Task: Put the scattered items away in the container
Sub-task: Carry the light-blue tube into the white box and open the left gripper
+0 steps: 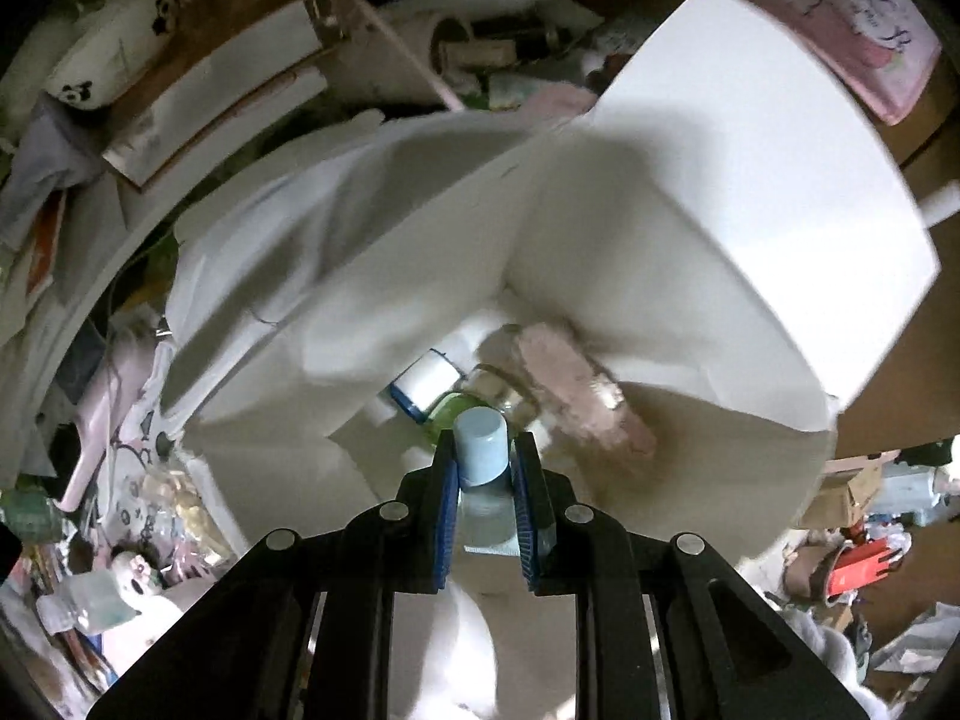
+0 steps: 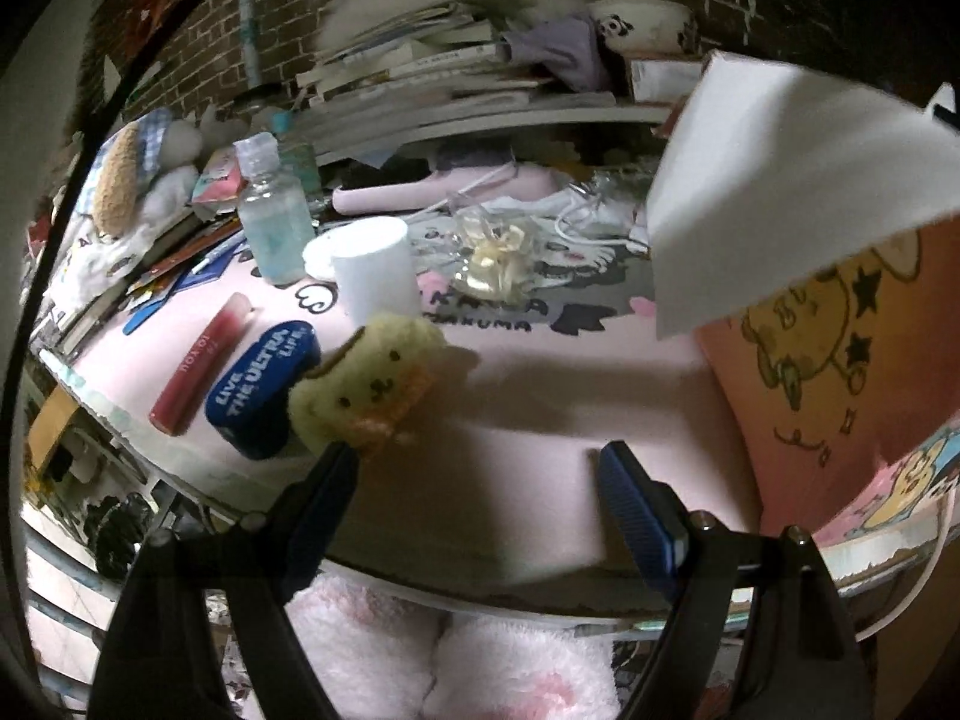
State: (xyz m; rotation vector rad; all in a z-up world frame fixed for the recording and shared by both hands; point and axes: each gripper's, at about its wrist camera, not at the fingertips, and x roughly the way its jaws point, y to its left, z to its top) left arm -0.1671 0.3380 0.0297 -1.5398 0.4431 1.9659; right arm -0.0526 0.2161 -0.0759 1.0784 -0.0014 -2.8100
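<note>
Now your left tool (image 1: pixel 483 450) is clamped on a small clear bottle (image 1: pixel 480 483) with a pale blue cap, poised over the open white box (image 1: pixel 690 228) (a few items already lie inside). Your right tool (image 2: pixel 474 480) stands apart beside a yellow plush toy (image 2: pixel 366 387); the pink worktop (image 2: pixel 540 414) ahead lies bare.

Blue case (image 2: pixel 264 389): "LIVE THE ULTRA LIFE"; pink mat (image 2: pixel 540 372): "...AKUMA"
</note>
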